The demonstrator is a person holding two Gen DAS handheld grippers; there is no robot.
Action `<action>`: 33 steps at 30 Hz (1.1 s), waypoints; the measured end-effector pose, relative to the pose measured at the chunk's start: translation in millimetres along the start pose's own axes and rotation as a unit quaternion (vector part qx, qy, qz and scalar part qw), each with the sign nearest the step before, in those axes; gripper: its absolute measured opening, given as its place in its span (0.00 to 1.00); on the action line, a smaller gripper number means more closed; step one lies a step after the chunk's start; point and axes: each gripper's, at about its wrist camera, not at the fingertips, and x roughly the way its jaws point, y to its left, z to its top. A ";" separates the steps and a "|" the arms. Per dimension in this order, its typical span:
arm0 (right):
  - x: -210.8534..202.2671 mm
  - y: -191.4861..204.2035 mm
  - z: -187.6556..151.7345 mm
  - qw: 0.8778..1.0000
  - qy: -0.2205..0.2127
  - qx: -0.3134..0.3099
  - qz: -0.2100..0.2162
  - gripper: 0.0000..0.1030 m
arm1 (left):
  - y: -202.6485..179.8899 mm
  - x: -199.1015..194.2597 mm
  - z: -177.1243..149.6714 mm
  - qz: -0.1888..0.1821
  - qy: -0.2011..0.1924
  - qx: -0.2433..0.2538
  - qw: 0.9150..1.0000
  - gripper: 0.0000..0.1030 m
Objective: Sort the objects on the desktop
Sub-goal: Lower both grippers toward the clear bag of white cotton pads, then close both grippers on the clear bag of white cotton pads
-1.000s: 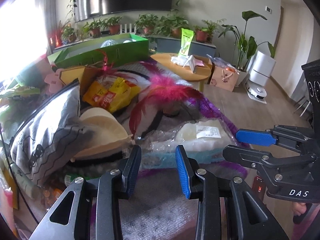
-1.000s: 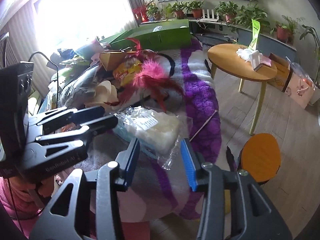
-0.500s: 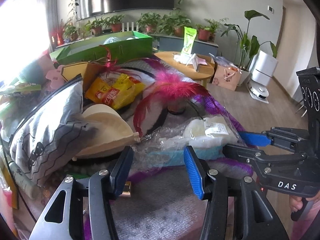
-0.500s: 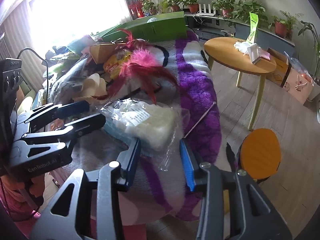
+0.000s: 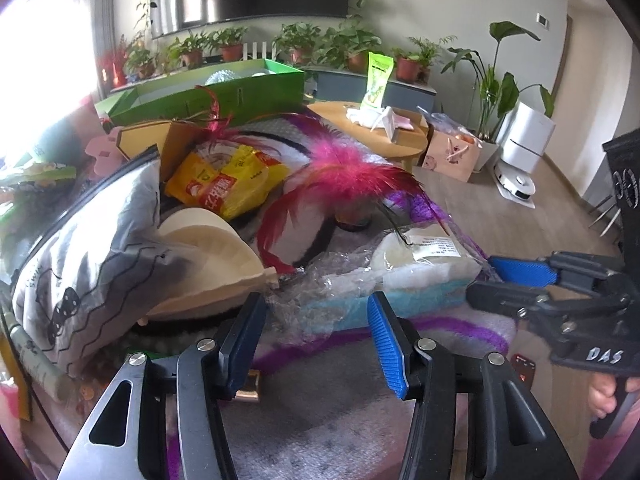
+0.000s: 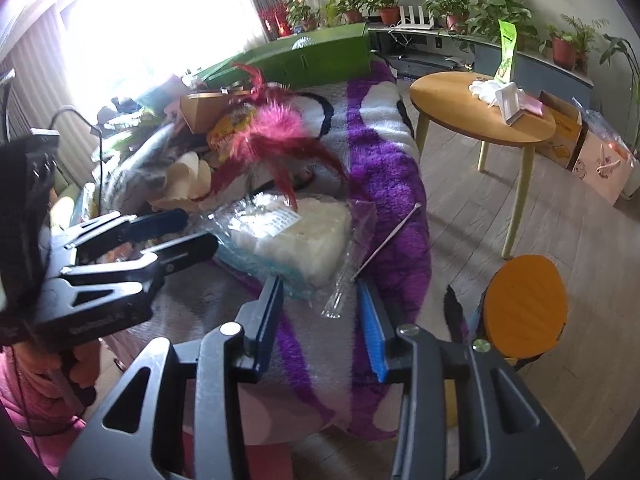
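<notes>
Jaws parted and empty on my left gripper, opening on my right gripper, flanking the clear plastic-wrapped white-and-blue pack to lift.

Your left gripper hangs with its jaws apart and empty, just short of the clear plastic packet lying on the purple-striped blanket. Your right gripper comes in from the right, beside that packet's right end. Farther off lie pink feathers, a yellow snack bag and a green box.
</notes>
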 end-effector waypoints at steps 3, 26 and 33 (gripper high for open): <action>-0.9 2.6 4.3 1.000 -0.009 0.001 0.001 0.43 | 2.3 1.2 1.4 -0.004 0.001 -0.002 1.000 0.52; 24.8 8.1 15.9 0.999 0.008 -0.035 -0.005 0.39 | 4.4 8.9 -0.2 -0.018 0.011 -0.003 1.000 0.52; 17.1 15.8 12.8 0.998 0.008 -0.054 -0.008 0.25 | -1.4 3.8 2.4 -0.034 -0.001 0.007 0.999 0.52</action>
